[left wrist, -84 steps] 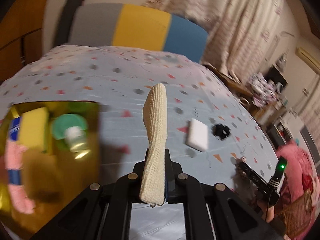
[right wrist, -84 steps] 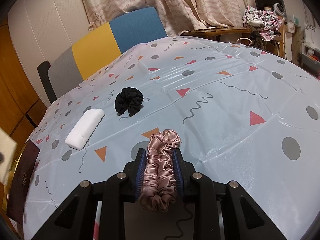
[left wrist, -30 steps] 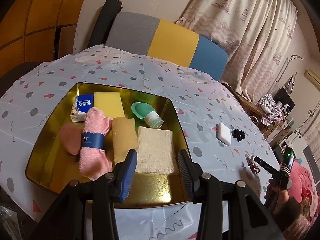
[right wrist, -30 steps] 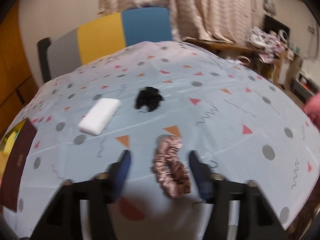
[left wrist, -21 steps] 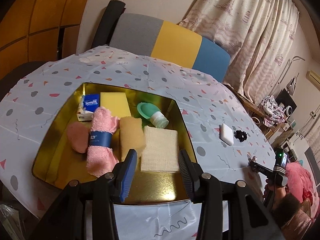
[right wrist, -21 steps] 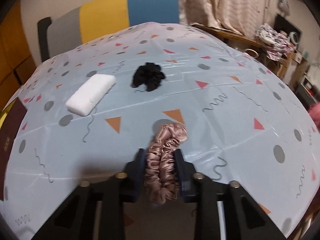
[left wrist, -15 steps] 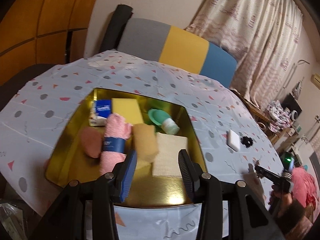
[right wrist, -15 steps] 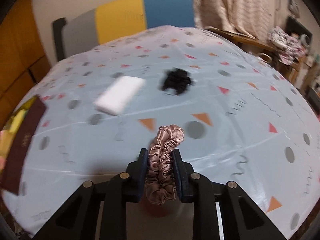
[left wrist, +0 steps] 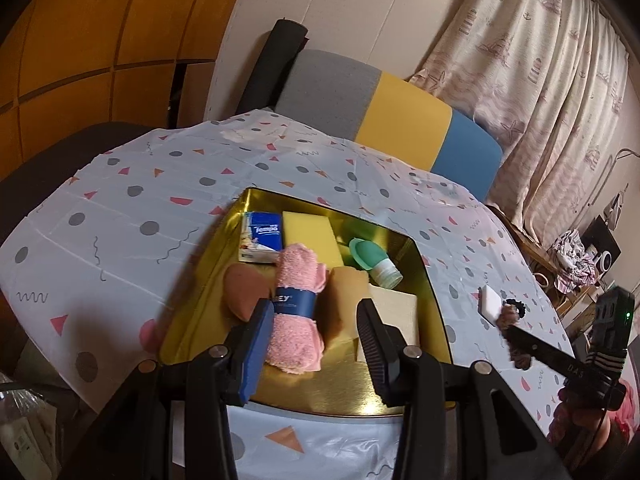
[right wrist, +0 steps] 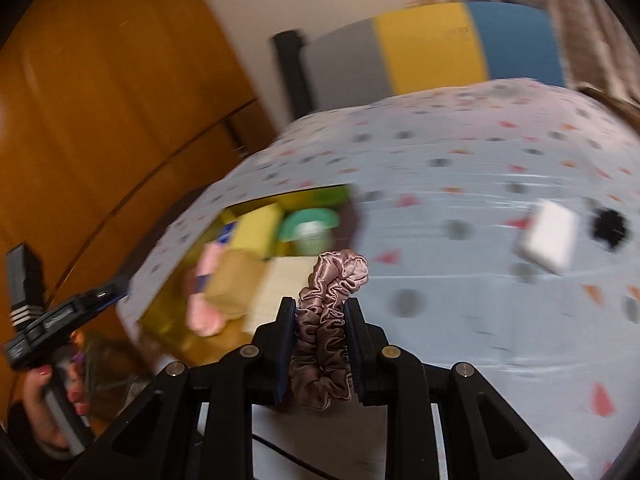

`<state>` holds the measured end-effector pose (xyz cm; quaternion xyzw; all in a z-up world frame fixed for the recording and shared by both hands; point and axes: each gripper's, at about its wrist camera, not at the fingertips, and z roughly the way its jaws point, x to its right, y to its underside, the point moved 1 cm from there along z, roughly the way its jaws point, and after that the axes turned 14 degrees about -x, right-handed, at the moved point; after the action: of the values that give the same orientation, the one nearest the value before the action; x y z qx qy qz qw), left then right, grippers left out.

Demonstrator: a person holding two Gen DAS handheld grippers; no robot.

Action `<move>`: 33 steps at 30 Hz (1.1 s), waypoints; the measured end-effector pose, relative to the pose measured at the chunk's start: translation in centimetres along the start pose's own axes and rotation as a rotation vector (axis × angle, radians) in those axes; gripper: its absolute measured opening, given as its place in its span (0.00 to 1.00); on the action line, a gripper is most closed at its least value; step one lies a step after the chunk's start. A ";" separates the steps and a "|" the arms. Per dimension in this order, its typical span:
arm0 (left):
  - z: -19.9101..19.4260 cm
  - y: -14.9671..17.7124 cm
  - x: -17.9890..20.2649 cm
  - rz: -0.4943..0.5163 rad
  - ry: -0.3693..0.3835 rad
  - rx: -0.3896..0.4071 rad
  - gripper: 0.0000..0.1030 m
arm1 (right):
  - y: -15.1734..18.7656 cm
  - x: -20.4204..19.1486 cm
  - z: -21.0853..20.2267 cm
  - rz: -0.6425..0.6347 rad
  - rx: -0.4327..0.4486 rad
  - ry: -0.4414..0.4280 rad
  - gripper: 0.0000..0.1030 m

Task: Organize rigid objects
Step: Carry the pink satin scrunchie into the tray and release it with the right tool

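Step in hand: you are carrying the pink scrunchie [right wrist: 330, 320] toward the gold tray [left wrist: 430, 280]; it looks like the delivery leg, not yet the drop.
Right gripper [right wrist: 320, 354]: its fingers are clamped on the scrunchie, which stands up between them, above the tablecloth [right wrist: 460, 320] and just beside the tray's near corner.
Left gripper [left wrist: 316, 344]: fingers spread with nothing between them, hovering over the tray's near edge.
Next move: bring the scrunchie over a bare patch of tray floor, lower it, then let go; keep your left gripper clear of that path.
In the tray: one tissue pack [left wrist: 261, 242], one yellow sponge [left wrist: 310, 236], one green bottle [left wrist: 374, 260], one pink towel roll [left wrist: 297, 308], one tan sponge [left wrist: 346, 308], one cream cloth [left wrist: 396, 316], one brown puff [left wrist: 242, 288].
Left on the table: one white block [right wrist: 550, 240], one black scrunchie [right wrist: 610, 228].
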<state>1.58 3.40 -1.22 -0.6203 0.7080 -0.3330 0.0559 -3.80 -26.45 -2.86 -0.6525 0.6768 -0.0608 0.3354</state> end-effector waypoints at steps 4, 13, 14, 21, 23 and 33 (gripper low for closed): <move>-0.5 0.1 -0.6 -0.008 0.001 0.005 0.42 | -0.4 -3.9 3.0 -0.074 -0.057 -0.038 0.24; -0.9 0.5 -1.2 -0.020 0.014 0.008 0.42 | -0.4 -6.7 9.2 -0.088 -0.185 -0.074 0.48; -1.0 0.5 -1.2 -0.018 0.015 0.010 0.42 | -0.2 -6.5 8.9 -0.072 -0.179 -0.078 0.61; -0.1 0.9 -0.6 -0.008 0.070 -0.017 0.42 | 0.9 -4.1 4.7 0.017 -0.086 -0.076 0.82; 0.2 1.0 0.0 0.006 0.073 -0.026 0.42 | 1.3 -3.2 3.4 0.039 -0.050 -0.004 0.88; 1.3 1.5 3.6 0.088 0.099 -0.075 0.42 | 3.2 2.3 0.3 0.122 -0.013 0.371 1.00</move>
<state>0.13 -0.42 -1.85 -0.5728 0.7486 -0.3337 0.0121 -6.11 -28.00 -5.62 -0.5900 0.7657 -0.1553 0.2036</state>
